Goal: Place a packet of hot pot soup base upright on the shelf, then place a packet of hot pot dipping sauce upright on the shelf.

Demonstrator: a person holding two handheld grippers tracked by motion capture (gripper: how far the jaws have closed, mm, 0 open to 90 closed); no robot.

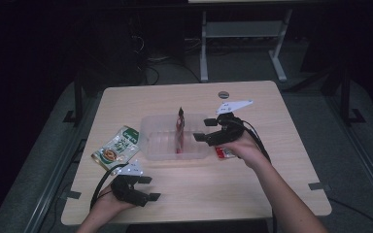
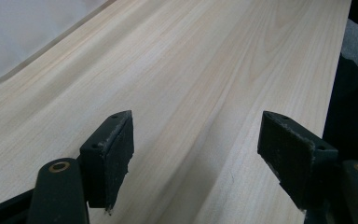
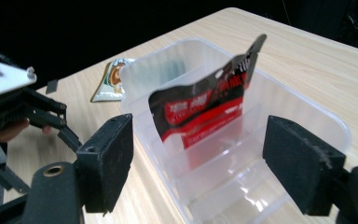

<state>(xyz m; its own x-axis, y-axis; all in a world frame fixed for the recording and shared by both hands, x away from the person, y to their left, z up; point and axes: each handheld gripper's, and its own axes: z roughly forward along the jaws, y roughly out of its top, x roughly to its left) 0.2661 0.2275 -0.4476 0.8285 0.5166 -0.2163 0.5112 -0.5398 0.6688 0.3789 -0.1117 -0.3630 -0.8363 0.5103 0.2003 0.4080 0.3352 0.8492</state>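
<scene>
A clear plastic container (image 1: 158,145) sits mid-table, with a red snack packet (image 1: 179,130) standing on edge inside it. My right gripper (image 1: 203,129) hovers open at the container's right end, nothing between its fingers. In the right gripper view the red packet (image 3: 200,109) leans inside the container (image 3: 317,112), just beyond my open right gripper (image 3: 198,163). My left gripper (image 1: 150,188) rests open near the table's front left, its jaws wide apart over bare wood (image 2: 196,154). A green and white packet (image 1: 117,147) lies flat left of the container.
Another red packet (image 1: 226,153) lies partly under the right hand, beside the container. A small round disc (image 1: 223,94) sits near the table's far edge. The left gripper (image 3: 23,112) and the green packet (image 3: 112,79) show beyond the container. A table frame (image 1: 243,34) stands behind.
</scene>
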